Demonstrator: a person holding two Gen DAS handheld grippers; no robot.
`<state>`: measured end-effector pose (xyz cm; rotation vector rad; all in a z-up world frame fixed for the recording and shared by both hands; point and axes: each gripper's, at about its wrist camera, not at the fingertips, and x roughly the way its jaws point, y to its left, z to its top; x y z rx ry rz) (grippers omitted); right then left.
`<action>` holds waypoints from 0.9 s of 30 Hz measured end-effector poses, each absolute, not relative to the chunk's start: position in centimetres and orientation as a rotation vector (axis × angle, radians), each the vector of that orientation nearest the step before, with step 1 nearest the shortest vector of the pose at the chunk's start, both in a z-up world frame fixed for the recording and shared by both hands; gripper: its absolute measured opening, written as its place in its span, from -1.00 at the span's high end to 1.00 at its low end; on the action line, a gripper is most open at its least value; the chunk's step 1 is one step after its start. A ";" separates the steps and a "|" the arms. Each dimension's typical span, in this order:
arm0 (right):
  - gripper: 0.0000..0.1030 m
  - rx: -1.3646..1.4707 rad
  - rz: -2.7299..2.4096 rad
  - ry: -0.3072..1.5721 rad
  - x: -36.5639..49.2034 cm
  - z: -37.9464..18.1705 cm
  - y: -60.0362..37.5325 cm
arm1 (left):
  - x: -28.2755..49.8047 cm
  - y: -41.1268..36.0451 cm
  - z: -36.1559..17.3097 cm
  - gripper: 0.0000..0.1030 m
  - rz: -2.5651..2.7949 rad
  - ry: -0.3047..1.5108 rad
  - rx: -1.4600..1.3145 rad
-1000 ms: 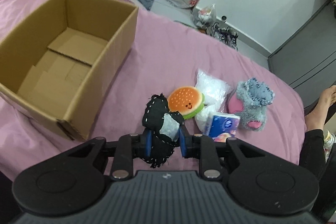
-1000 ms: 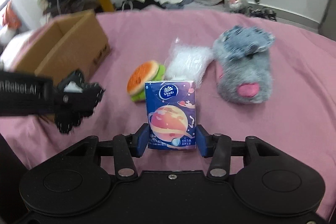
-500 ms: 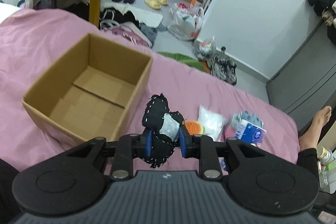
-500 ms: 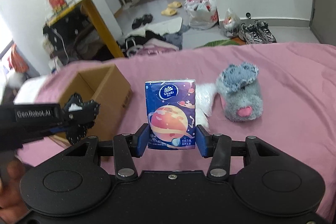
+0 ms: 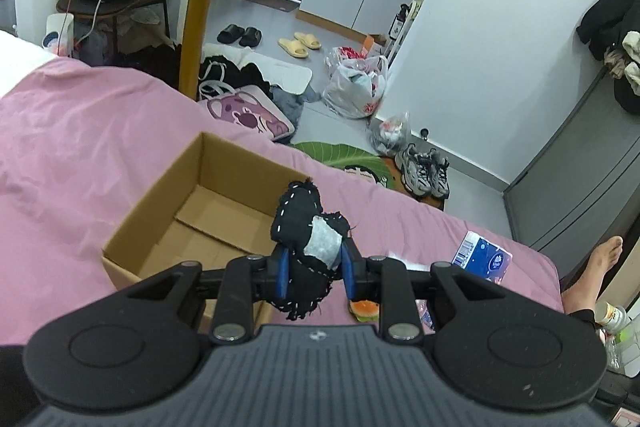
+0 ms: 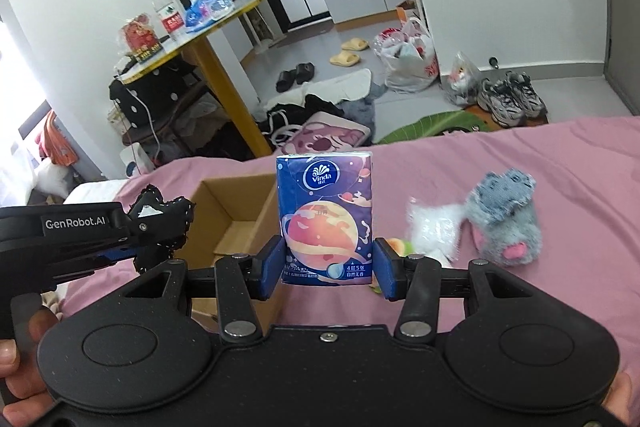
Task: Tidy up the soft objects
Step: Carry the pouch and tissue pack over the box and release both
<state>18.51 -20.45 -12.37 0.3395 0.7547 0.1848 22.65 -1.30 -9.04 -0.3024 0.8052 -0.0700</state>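
My left gripper (image 5: 314, 273) is shut on a black stitched fabric toy (image 5: 306, 227) and holds it high, near the right rim of the open cardboard box (image 5: 160, 239). In the right wrist view that same black toy (image 6: 164, 217) hangs left of the box (image 6: 236, 223). My right gripper (image 6: 328, 269) is shut on a blue Vinda tissue pack (image 6: 326, 215), raised above the pink bed (image 6: 520, 307). On the bed lie a grey plush (image 6: 506, 223), a clear plastic bag (image 6: 434, 229) and a burger toy (image 5: 363, 309), which the right gripper mostly hides.
The box's floor is bare cardboard. Beyond the bed's far edge stand a yellow-legged round table (image 5: 200, 23), bags, clothes, slippers and shoes (image 5: 424, 169) on the floor. A person's bare foot (image 5: 596, 267) rests at the bed's right edge. A grey cabinet (image 5: 580, 195) stands at the right.
Both grippers have risen well above the bed with their loads still held. The box and the remaining toys now look smaller and lower in both views.
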 end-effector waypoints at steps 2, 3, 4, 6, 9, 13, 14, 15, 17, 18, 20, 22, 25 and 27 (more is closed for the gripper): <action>0.09 0.337 0.189 0.744 18.6 -11.9 -19.9 | 22.7 -0.6 -8.7 0.52 -0.067 0.796 -0.306; 0.09 0.337 0.192 0.740 18.7 -11.8 -19.6 | 22.8 -0.2 -8.6 0.52 -0.064 0.792 -0.309; 0.09 0.337 0.194 0.736 18.7 -11.7 -19.4 | 22.7 0.2 -8.5 0.52 -0.060 0.787 -0.311; 0.09 0.342 0.197 0.726 18.9 -11.4 -18.9 | 22.8 1.0 -8.3 0.52 -0.050 0.779 -0.317; 0.09 0.347 0.197 0.716 19.1 -11.1 -18.3 | 23.1 2.2 -8.0 0.52 -0.041 0.769 -0.324; 0.09 0.351 0.197 0.712 19.6 -10.9 -17.5 | 23.2 3.4 -7.9 0.52 -0.034 0.763 -0.329; 0.09 0.350 0.197 0.711 19.7 -10.9 -17.3 | 23.3 3.6 -7.8 0.52 -0.031 0.762 -0.330; 0.09 0.348 0.199 0.710 19.7 -10.8 -17.1 | 23.4 3.8 -7.8 0.52 -0.028 0.761 -0.331; 0.09 0.341 0.206 0.708 19.9 -10.8 -16.6 | 23.8 4.4 -7.8 0.52 -0.022 0.759 -0.334; 0.09 0.340 0.211 0.708 20.1 -10.7 -16.3 | 24.0 4.7 -7.8 0.52 -0.021 0.757 -0.334; 0.09 0.341 0.219 0.709 20.4 -10.8 -15.9 | 24.5 5.1 -7.8 0.52 -0.020 0.756 -0.329; 0.09 0.341 0.227 0.713 20.8 -10.9 -15.4 | 25.0 5.5 -7.9 0.52 -0.019 0.756 -0.330; 0.09 0.347 0.237 0.724 21.5 -11.2 -14.7 | 25.8 6.0 -8.2 0.52 -0.015 0.761 -0.331; 0.09 0.354 0.249 0.734 22.0 -11.4 -14.2 | 26.4 6.2 -8.6 0.51 -0.017 0.769 -0.332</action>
